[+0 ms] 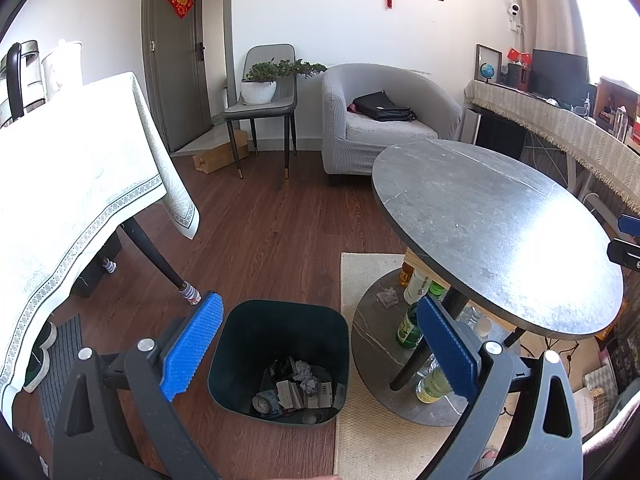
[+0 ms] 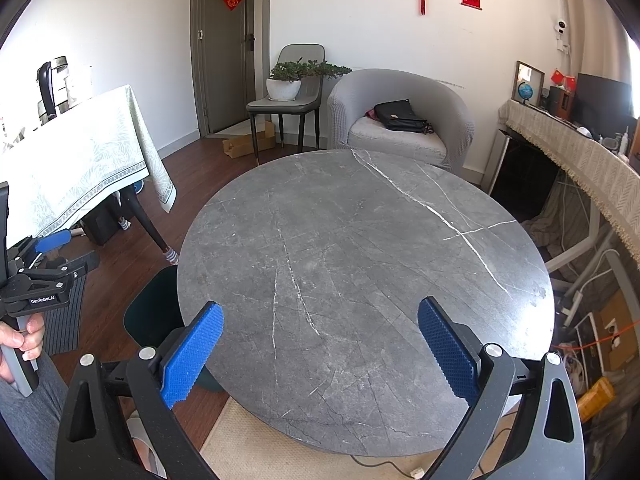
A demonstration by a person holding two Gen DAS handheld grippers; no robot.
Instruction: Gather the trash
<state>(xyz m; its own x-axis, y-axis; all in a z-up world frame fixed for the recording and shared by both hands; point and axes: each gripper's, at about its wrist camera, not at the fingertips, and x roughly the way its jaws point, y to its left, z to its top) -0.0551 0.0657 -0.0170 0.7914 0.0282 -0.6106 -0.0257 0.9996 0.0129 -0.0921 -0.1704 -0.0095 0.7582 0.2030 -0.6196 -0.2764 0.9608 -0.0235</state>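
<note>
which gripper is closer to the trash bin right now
Left. The left gripper hangs open directly above the trash bin; the right gripper hangs open over the round table beside it.

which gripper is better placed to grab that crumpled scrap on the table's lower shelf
Probably left. The left gripper hangs open over the bin, with the crumpled scrap on the lower shelf just beyond. The right gripper faces only the bare tabletop.
</note>
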